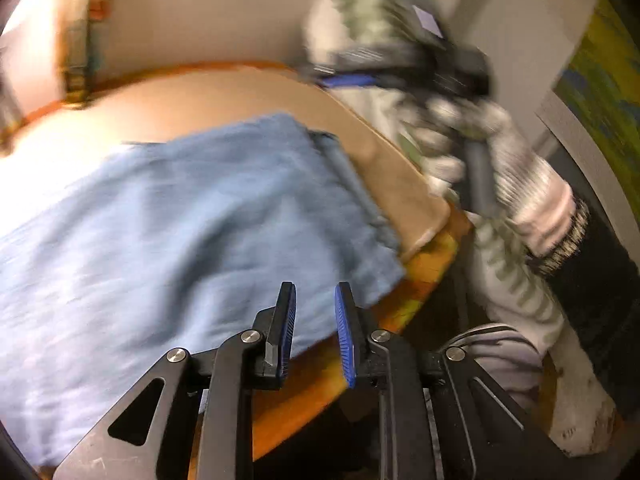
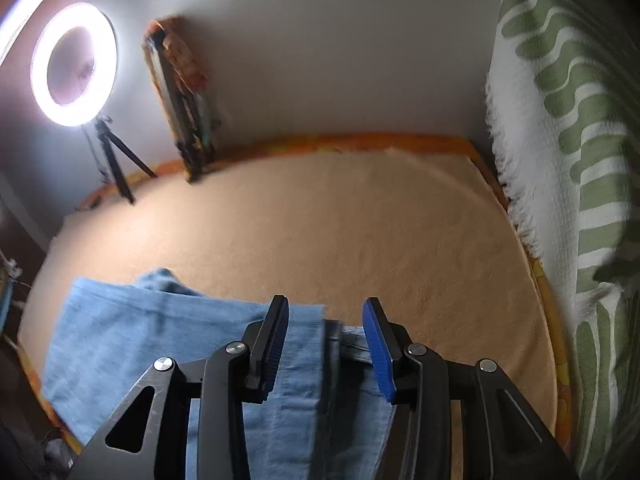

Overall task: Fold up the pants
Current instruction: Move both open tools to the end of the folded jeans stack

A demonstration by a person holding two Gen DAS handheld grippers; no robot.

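Light blue pants lie folded on a tan cloth-covered table. In the left wrist view my left gripper hovers over their near right corner at the table's edge, open, with nothing between its pads. That picture is blurred. In the right wrist view the pants lie at the front left of the table, a darker seam edge running under my right gripper. It stands open above the cloth, its pads clear of the fabric. A gloved hand with a patterned sleeve shows at the right.
A lit ring light on a tripod stands at the table's far left. A painted board leans on the wall beside it. A white and green blanket hangs along the right side. The table's rim is orange.
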